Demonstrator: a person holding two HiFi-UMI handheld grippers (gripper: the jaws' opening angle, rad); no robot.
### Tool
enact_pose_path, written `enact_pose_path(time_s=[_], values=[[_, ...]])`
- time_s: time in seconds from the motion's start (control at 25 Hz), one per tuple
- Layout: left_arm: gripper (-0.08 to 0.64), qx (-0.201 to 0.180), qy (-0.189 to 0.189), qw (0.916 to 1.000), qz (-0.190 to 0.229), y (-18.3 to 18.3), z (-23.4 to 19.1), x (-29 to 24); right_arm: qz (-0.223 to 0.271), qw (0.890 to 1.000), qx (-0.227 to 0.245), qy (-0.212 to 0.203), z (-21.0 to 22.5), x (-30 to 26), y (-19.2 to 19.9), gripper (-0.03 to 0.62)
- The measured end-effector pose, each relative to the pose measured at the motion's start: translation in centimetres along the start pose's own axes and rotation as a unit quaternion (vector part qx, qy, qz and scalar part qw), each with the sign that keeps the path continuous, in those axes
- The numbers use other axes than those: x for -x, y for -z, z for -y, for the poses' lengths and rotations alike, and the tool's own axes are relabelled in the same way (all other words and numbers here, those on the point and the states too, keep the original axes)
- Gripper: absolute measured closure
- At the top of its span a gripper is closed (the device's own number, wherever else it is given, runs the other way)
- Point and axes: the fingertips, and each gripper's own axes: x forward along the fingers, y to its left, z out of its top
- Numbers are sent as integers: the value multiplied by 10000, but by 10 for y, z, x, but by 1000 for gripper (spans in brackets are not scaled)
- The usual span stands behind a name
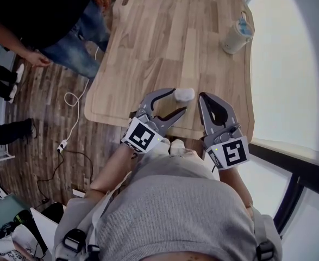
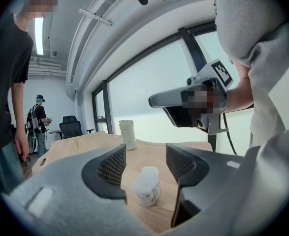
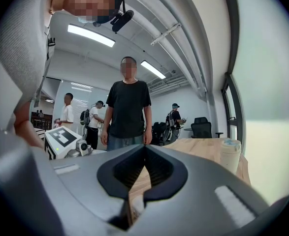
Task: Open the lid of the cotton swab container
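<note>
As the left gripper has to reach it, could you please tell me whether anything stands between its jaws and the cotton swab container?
Nothing visible does. The left gripper has its jaws apart, and the cotton swab container stands upright on the wooden table between them, untouched.

From the head we are looking steeply down on the tabletop (image 1: 164, 48), the left gripper (image 1: 179, 100) and the right gripper (image 1: 203, 97). Each gripper camera is looking nearly level along its fingers (image 2: 110, 166), low over the wood. All views are sharing the white canister (image 1: 236, 36).
</note>
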Motion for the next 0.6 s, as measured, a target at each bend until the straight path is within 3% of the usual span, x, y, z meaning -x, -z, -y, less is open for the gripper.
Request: enact_pose_path(time_s=[0.6], values=[[270, 222, 384, 9945, -944, 84, 1, -25, -55, 9998, -170, 26, -2, -2, -8, 592]])
